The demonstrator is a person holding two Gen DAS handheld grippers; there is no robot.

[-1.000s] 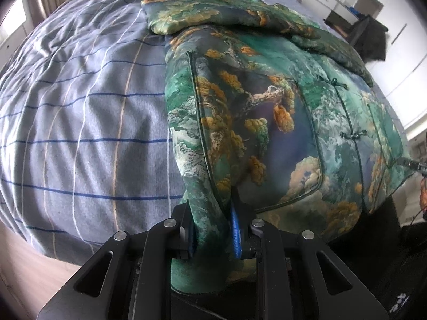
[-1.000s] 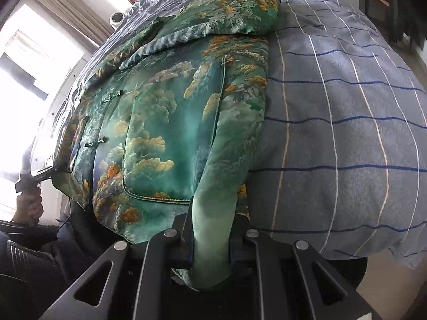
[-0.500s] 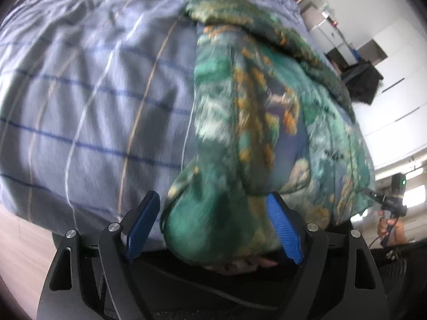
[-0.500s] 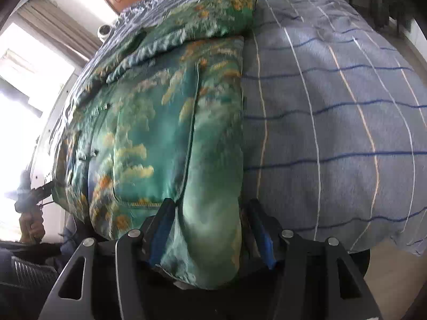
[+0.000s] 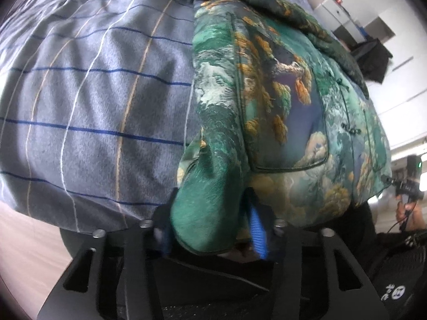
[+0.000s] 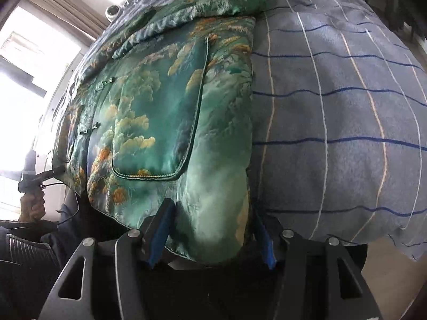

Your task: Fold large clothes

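Note:
A green brocade jacket (image 5: pixel 280 93) with gold clouds and knot buttons lies flat on the bed, its hem hanging over the near edge. My left gripper (image 5: pixel 210 232) straddles a thick green fold of the hem at the jacket's left corner. Its jaws are closing, and a thin dark gap still shows beside the right blue pad (image 5: pixel 257 229). In the right wrist view the jacket (image 6: pixel 160 93) fills the left half. My right gripper (image 6: pixel 212 237) stands open around the rounded right hem corner, one blue pad (image 6: pixel 160 234) on each side of the cloth.
The grey-blue checked bed cover (image 5: pixel 93 93) (image 6: pixel 333 106) spreads beside the jacket. A hand on a black handle (image 5: pixel 405 189) (image 6: pixel 32 176) shows at the far hem corner in each view. Pale floor (image 5: pixel 32 240) lies below the bed edge; a bright window (image 6: pixel 26 66) is at left.
Both grippers were pinched shut on the hem a second ago and have let go. The right jaws opened and stayed apart. The left jaws spread wide, then narrowed again around a thicker fold.

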